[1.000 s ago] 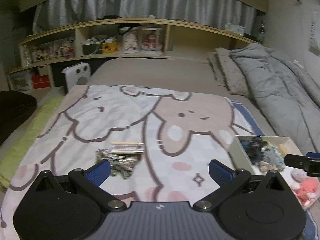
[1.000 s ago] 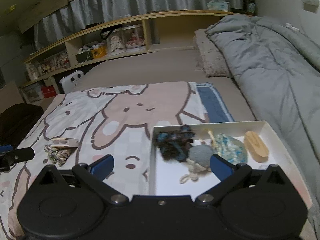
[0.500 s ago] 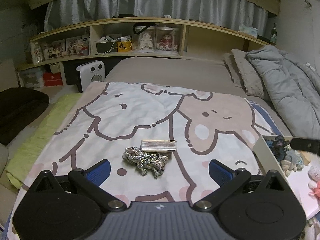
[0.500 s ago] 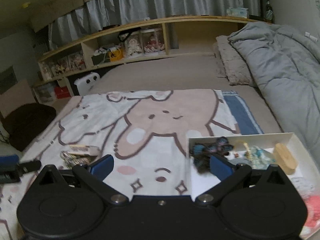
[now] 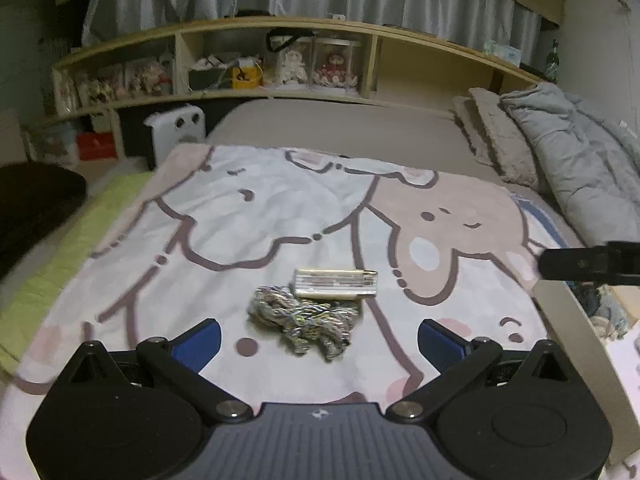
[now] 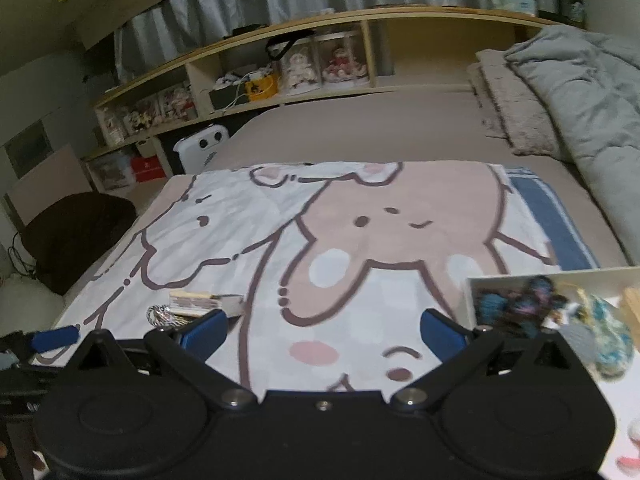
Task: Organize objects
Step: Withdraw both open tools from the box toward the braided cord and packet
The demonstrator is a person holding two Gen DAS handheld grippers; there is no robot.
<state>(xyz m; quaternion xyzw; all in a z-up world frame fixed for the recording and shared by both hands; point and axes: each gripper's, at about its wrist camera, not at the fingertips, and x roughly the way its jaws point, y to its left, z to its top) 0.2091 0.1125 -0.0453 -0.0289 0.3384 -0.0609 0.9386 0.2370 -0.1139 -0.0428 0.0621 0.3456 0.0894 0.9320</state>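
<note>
In the left wrist view, the left gripper hangs released and empty, with a bundle of rope at frame centre on the blanket, touching a small flat box behind it.

In the right wrist view, the right gripper is released too; the white tray of yarn sits at right.

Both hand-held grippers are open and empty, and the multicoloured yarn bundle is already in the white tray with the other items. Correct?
Not quite. The multicoloured yarn bundle is not in the white tray; it lies on the cartoon-print blanket, against the flat cream-coloured packet, as the left wrist view shows. The rest holds: the left hand-held gripper and right hand-held gripper are open and empty.
</note>
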